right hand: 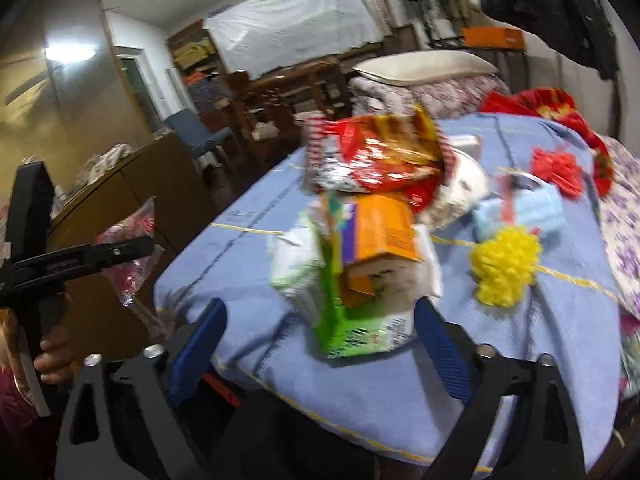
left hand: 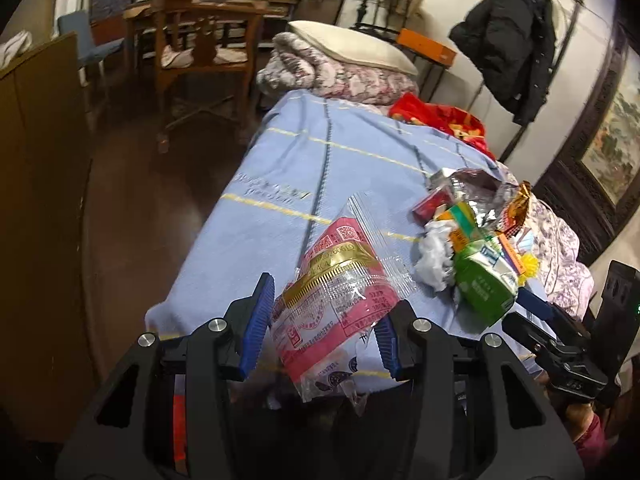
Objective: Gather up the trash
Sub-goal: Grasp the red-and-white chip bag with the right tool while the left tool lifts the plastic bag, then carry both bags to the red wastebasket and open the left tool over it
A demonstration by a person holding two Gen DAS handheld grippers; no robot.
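Your left gripper (left hand: 320, 320) clamps a crinkly pink-and-clear plastic wrapper (left hand: 340, 292) at the bed's (right hand: 520, 340) near edge. Your right gripper (right hand: 324, 328) stands wide, straddling a green carton (right hand: 356, 320) without pressing it.

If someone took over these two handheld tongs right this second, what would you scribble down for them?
Left tongs: shut on the pink-and-clear wrapper, lifted above the blue bedspread.
Right tongs: open, empty, either side of the near end of the green carton, not gripping.
Pile on the bedspread: orange box, red snack bag, white tissue, yellow pompom.
Done: one wrapper picked up.
Left: bin it (no bin in view), then clear the pile.
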